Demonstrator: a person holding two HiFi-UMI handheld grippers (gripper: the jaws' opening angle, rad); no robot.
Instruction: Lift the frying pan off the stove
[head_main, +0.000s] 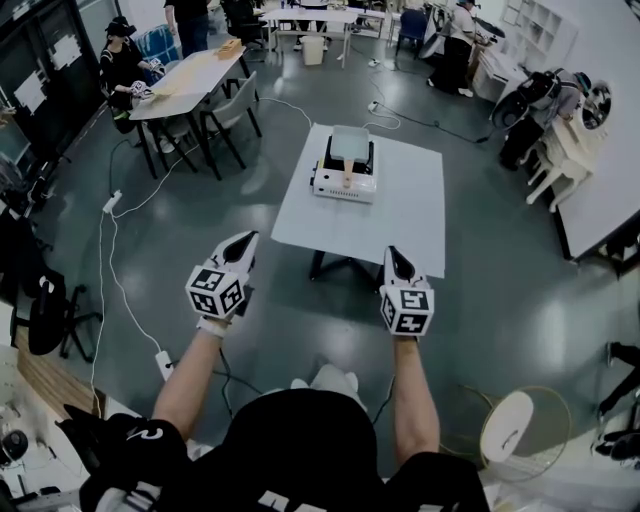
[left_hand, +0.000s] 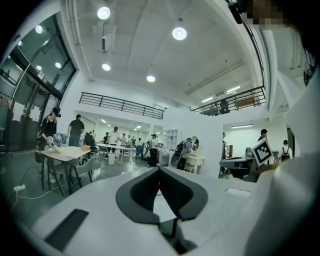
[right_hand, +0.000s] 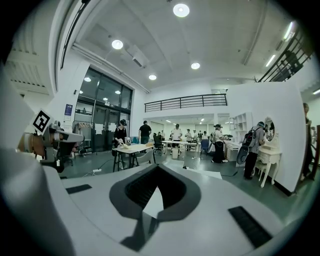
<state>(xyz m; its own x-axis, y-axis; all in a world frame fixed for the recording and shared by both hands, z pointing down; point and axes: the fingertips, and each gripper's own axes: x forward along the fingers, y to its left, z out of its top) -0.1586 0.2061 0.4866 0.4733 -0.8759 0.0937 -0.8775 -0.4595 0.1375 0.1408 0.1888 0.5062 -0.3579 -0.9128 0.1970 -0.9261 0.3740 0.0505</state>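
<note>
1. Left tool (head_main: 248, 238) – jaws closed tip to tip with nothing between them. It was held in the air ahead of the person, pointing toward the white desk (head_main: 410, 215).
2. Right tool (head_main: 394, 251) – jaws likewise pressed together and empty. It was level with the left one, and the two were well apart from each other.
3. Frying pan (head_main: 351, 143) was square and grey. It sat on top of the stove (head_main: 345, 187), with its wooden handle (head_main: 346, 178) pointing back toward the person.
4. The stove was a white box standing on the left half of the desk, toward the far edge. The rest of the desk top showed bare.
5. Both tools hung over the grey floor (head_main: 480, 330), short of the desk's near edge and well apart from the pan. Neither touched anything.
6. Surroundings: a long desk (head_main: 190, 75) at upper left with grey chairs (head_main: 232, 110) beside it and a person in black (head_main: 122, 70) at its far side. A white cable (head_main: 110, 270) trailed across the floor on the left.
7. The gripper views showed more people standing around desks deeper in the hall.
</note>
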